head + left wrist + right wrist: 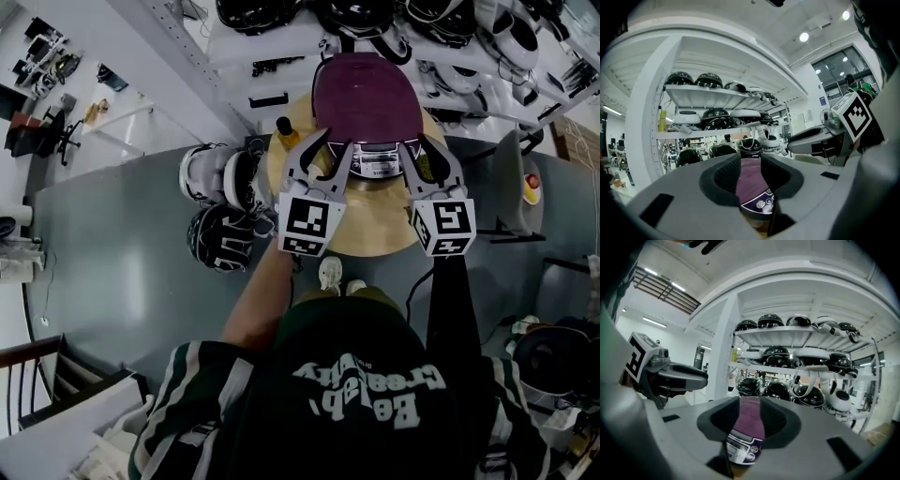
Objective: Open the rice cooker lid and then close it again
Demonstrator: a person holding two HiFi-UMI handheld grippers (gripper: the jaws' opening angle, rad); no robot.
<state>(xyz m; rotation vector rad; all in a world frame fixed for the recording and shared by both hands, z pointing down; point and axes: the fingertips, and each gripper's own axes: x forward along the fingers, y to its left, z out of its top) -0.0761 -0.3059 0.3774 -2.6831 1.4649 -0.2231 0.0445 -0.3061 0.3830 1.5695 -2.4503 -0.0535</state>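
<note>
The rice cooker (364, 94) has a maroon lid that lies down and a control panel (375, 167) facing me. It stands on a round wooden table (375, 234). My left gripper (330, 155) reaches toward the panel's left side and my right gripper (422, 155) toward its right side. Both are open, with nothing between their pads. In the left gripper view the cooker (750, 180) shows through the gap of the left gripper (751, 173), a short way ahead. In the right gripper view the cooker (749, 423) shows likewise beyond the right gripper (750, 416).
A yellow bottle (284, 131) stands on the table left of the cooker. White shelves with several helmets (441, 23) rise right behind the table. More helmets (220, 206) lie on the floor to the left. A grey stand with a red button (525, 187) is at the right.
</note>
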